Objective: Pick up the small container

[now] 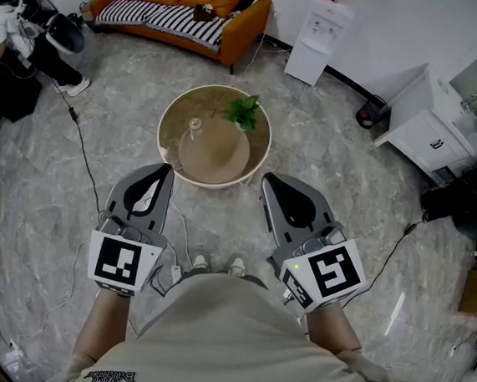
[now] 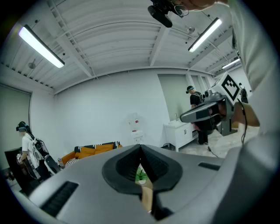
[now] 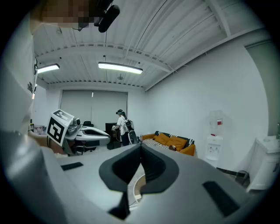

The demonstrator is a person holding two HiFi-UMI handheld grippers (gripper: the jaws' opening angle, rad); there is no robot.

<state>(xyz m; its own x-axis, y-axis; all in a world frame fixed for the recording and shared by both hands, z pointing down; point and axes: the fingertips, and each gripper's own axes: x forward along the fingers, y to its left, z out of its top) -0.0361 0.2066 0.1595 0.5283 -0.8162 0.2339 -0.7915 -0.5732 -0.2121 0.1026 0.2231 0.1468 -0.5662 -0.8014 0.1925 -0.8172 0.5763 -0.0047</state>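
Observation:
A small pale container [image 1: 195, 126] stands on the round tan table [image 1: 255, 164], left of a small green plant [image 1: 244, 111]. Both grippers hover near the table's front edge, short of the container. My left gripper [image 1: 167, 170] is shut with nothing in it, its tip at the table's front left rim. My right gripper [image 1: 266, 181] is shut and empty at the front right rim. In the left gripper view the jaws [image 2: 141, 147] meet, and the plant [image 2: 141, 175] shows through the gap. The right gripper view shows its closed jaws [image 3: 141, 146] and a strip of table rim [image 3: 136, 187].
An orange sofa [image 1: 189, 9] with a striped throw stands at the back. A white water dispenser [image 1: 320, 36] and a white cabinet [image 1: 434, 121] line the right wall. A person [image 1: 27, 35] stands at the far left. Cables run over the marble floor [image 1: 77, 128].

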